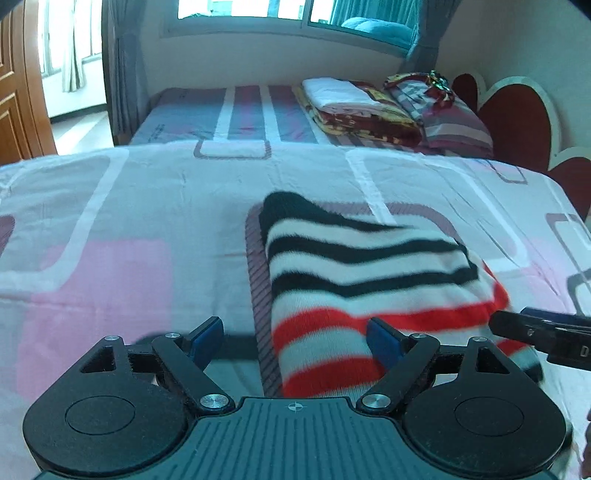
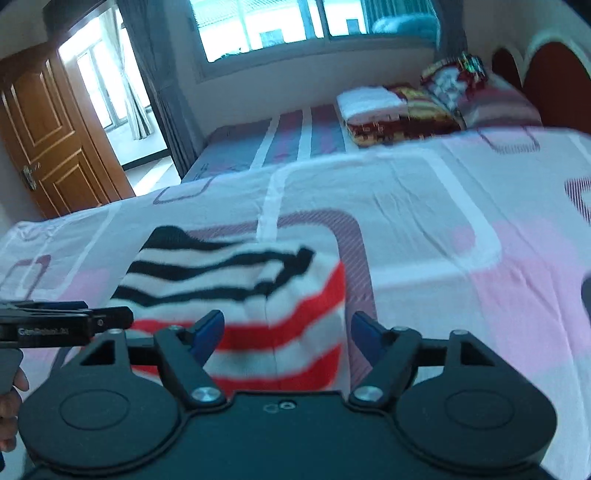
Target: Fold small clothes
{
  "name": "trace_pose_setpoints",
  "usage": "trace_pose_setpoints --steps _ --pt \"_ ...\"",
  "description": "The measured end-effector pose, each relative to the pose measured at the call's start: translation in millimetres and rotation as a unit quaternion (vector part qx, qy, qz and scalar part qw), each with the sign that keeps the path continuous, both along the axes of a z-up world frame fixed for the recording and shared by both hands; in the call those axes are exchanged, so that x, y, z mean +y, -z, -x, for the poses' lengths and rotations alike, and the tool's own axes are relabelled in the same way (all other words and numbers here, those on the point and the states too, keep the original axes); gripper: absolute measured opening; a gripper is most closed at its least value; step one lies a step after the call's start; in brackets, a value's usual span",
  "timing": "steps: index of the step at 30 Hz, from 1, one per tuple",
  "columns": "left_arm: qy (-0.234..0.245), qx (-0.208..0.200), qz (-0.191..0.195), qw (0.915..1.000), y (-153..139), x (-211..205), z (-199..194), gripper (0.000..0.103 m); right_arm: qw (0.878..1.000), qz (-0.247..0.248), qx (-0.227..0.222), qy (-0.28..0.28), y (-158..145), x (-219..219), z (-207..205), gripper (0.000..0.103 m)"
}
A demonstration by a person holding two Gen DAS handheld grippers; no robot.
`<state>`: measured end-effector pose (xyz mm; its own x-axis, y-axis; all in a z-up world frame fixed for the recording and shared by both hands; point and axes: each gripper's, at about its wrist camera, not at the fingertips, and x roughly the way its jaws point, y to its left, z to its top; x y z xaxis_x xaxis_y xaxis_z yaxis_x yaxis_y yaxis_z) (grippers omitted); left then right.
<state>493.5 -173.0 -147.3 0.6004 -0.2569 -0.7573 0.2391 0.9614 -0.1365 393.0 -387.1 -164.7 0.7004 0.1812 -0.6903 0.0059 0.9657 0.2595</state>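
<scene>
A small striped garment [image 1: 365, 280], white with black and red stripes, lies folded into a compact block on the pink and white bedsheet [image 1: 129, 229]. It also shows in the right wrist view [image 2: 243, 295]. My left gripper [image 1: 295, 332] is open and empty, just short of the garment's near left edge, its right finger over the red stripes. My right gripper [image 2: 286, 332] is open and empty, just short of the garment's near right corner. Each gripper's tip shows in the other's view, at the far right [image 1: 543, 332] and at the far left [image 2: 66, 325].
A second bed [image 1: 229, 114] stands beyond, with folded blankets [image 1: 354, 107] and a pillow [image 1: 450, 118] by a red headboard [image 1: 517, 118]. A window [image 2: 295, 22] is behind it, and a wooden door [image 2: 48, 140] at the left.
</scene>
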Motion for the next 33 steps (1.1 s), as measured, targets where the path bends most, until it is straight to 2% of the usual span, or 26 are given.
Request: trace_pose_setpoints --steps 4,5,6,7,16,20,21,22,24,25,27,30,33 --pt "0.001 0.018 0.026 0.9995 3.7 7.6 14.0 0.086 0.999 -0.037 0.028 0.013 8.8 -9.9 14.7 0.076" --pt "0.0 0.023 0.032 0.9992 5.5 10.0 17.5 0.089 0.999 -0.041 0.033 0.014 10.3 -11.3 17.6 0.077" --pt "-0.001 0.03 0.037 0.9989 7.8 12.2 20.5 0.097 0.998 -0.043 0.039 0.013 12.3 -11.6 21.7 0.079" --pt "-0.002 0.038 0.045 0.9983 10.6 15.0 23.1 0.099 0.998 -0.044 0.044 0.013 13.7 -12.6 25.9 0.079" --pt "0.0 0.106 0.138 0.9847 38.8 28.1 21.0 0.098 0.989 -0.124 0.074 0.024 32.8 -28.5 41.7 0.081" --pt "0.026 0.103 0.133 0.9854 43.7 12.5 25.7 0.098 0.989 -0.127 0.07 0.012 35.5 -24.7 37.9 0.079" --pt "0.031 0.103 0.134 0.9852 43.0 8.6 26.8 0.095 0.99 -0.124 0.068 0.007 35.7 -23.4 36.5 0.076" --pt "0.035 0.103 0.138 0.9845 42.2 5.6 27.7 0.085 0.99 -0.125 0.067 0.003 36.1 -22.9 35.2 0.066" --pt "0.036 0.1 0.135 0.9851 39.1 0.4 29.8 0.083 0.987 -0.148 0.067 -0.006 38.3 -24.1 31.7 0.05" --pt "0.035 0.098 0.134 0.9855 38.0 0.1 31.0 0.081 0.986 -0.153 0.069 -0.004 38.5 -23.6 31.2 0.048" --pt "0.037 0.095 0.138 0.9853 38.8 0.9 31.3 0.08 0.988 -0.137 0.065 -0.017 34.3 -20.1 32.7 0.046" --pt "0.031 0.093 0.141 0.9852 43.3 -1.4 27.8 0.08 0.985 -0.156 0.071 -0.018 37.7 -25.1 29.8 0.05" --pt "0.026 0.078 0.123 0.989 42.1 -10.5 29.8 0.08 0.982 -0.175 0.064 -0.007 44.2 -25.6 24.4 0.052"
